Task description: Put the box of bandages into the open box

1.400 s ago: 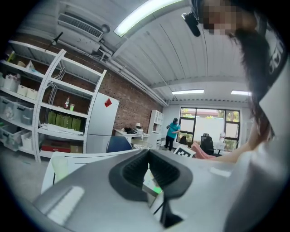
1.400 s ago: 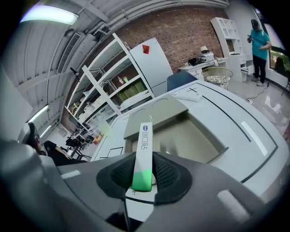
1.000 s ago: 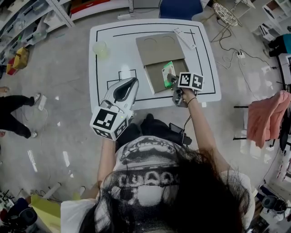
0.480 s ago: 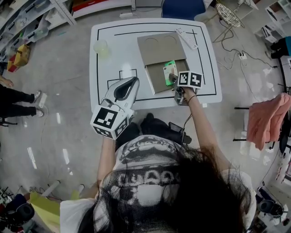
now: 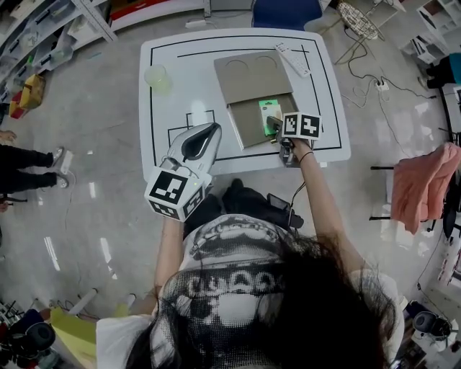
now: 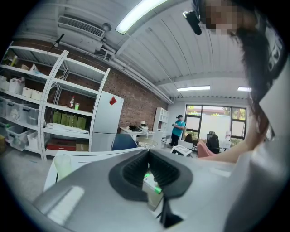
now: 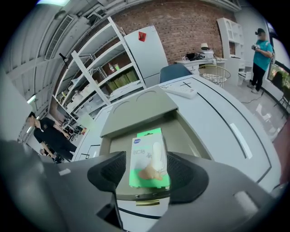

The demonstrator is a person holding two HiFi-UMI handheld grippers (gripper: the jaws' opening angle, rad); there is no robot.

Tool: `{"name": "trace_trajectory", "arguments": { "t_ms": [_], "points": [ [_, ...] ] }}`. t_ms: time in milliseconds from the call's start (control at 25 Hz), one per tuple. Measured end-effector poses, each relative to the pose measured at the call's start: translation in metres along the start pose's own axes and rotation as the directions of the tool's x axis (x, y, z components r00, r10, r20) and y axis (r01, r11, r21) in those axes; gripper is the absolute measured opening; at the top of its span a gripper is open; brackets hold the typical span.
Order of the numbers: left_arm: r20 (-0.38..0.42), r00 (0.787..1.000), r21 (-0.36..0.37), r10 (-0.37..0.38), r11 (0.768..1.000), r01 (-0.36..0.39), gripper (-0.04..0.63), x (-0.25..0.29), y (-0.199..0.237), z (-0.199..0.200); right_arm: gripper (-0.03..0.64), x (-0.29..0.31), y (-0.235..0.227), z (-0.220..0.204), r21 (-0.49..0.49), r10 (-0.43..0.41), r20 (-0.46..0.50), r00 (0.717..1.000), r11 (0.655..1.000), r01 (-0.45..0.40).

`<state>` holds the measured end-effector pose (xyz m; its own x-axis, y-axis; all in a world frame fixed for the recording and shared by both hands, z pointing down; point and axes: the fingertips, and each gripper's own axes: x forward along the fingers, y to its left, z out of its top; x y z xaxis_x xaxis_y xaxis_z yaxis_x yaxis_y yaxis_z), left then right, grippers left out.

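Note:
The green and white box of bandages [image 7: 147, 156] [image 5: 268, 108] lies flat in the tray of the open grey box [image 5: 247, 124], near the tray's right front corner. The grey box's lid [image 5: 252, 76] folds back behind the tray. My right gripper [image 7: 147, 171] [image 5: 273, 124] hovers at the tray's front edge. Its jaws are opening, with the bandage box between them and a small gap at each pad. My left gripper [image 5: 207, 131] [image 6: 148, 174] is held up over the table's front left, shut and empty.
A white remote-like bar [image 5: 292, 60] lies at the back right of the white table [image 5: 176, 108]. A pale green cup [image 5: 157, 76] stands at the back left. Beyond the table is a blue chair [image 5: 285, 11]. A person's legs [image 5: 25, 176] are on the floor at the left.
The right gripper's jaws have spread apart and let go of the bandage box, which now rests in the tray. The left gripper has stayed where it was.

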<state>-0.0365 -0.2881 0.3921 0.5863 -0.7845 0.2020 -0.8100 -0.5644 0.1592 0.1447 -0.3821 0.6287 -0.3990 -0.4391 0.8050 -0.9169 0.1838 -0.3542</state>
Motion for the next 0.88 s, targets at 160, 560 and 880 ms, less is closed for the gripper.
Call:
{"name": "trace_trajectory", "arguments": {
  "t_ms": [160,560,880],
  "points": [
    [-0.003,1.000,0.000,-0.014,1.000,0.014,0.000,0.002,-0.002,-0.001,0.272,-0.010,0.004,0.009,-0.001,0.020,0.039,0.999,1.000,-0.020],
    [-0.012,0.998,0.004,-0.066,0.998,0.066,0.000,0.002,-0.010,-0.002,0.238,-0.049,0.037,0.016,-0.081,0.102,0.155,0.983,0.993,-0.091],
    [-0.017,0.994,0.010,-0.112,0.994,0.112,0.000,-0.002,-0.016,-0.003,0.184,-0.094,0.073,0.008,-0.123,0.158,0.255,0.954,0.984,-0.130]
  ]
}}
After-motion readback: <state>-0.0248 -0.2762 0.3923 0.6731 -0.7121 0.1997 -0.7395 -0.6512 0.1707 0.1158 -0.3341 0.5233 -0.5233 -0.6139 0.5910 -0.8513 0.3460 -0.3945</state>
